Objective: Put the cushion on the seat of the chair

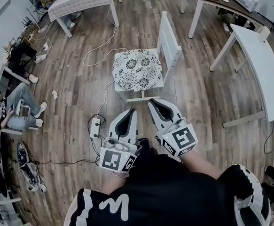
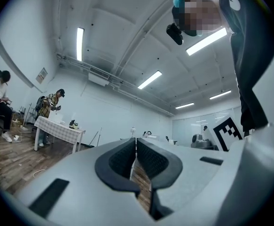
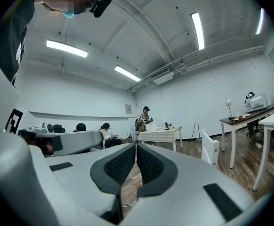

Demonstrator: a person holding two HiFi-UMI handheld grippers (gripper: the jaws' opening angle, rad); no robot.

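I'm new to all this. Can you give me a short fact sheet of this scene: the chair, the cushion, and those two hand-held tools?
Cushion: flower-patterned, lying flat on the chair seat
Chair: white, upright on the wood floor
Left gripper: fingers closed, holding nothing, short of the chair
Right gripper: fingers closed, holding nothing, beside the left one
Task state: cushion looks already in place on the seat

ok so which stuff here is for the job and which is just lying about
Job: cushion, chair, left gripper and right gripper, both shut and empty.
Lying about: power strip, checked table, white table.
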